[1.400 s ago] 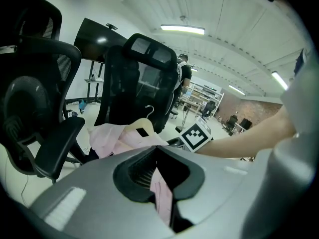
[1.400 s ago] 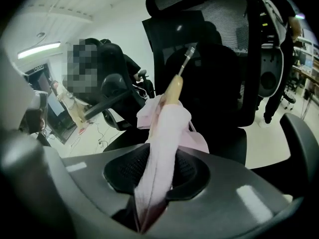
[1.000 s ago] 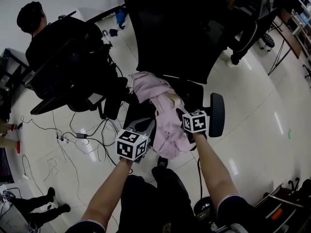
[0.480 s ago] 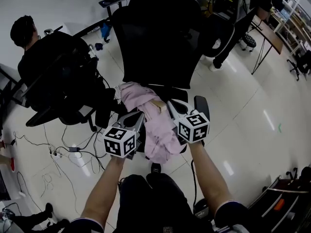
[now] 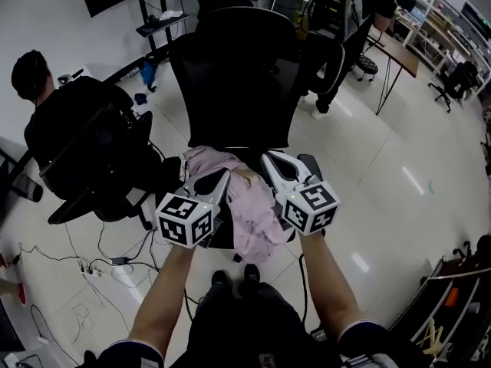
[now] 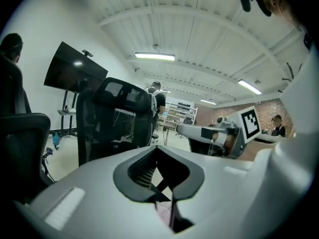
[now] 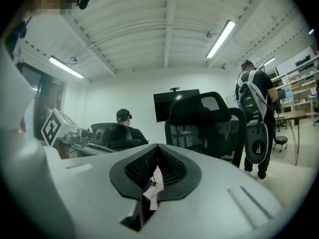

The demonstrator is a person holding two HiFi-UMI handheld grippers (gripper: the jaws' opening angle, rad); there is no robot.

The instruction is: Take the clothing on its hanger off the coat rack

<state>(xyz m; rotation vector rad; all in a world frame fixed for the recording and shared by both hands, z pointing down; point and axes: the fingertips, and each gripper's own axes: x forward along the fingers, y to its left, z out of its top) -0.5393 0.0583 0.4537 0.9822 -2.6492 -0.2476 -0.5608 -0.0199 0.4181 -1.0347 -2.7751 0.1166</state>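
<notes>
Pale glossy tile floor (image 5: pixel 368 205) of an open office lies below. Nearest, the left tongs (image 5: pixel 222 176) are closed, with a sliver of pink cloth caught in the slit between their pads. The right tongs (image 5: pixel 268 158) are likewise pinched tight on a scrap of the same cloth. Between the two tongs hangs the pale pink cloth garment (image 5: pixel 257 217), with a tan wooden hanger (image 5: pixel 247 176) showing at its top, just beside the right tongs. Beyond both tongs stands a black mesh office chair (image 5: pixel 234 75); no coat rack is in view. By the look of it, the garment is already gripped and clear of the rack. Next, both grips must hold evenly so the hanger does not slip out.
</notes>
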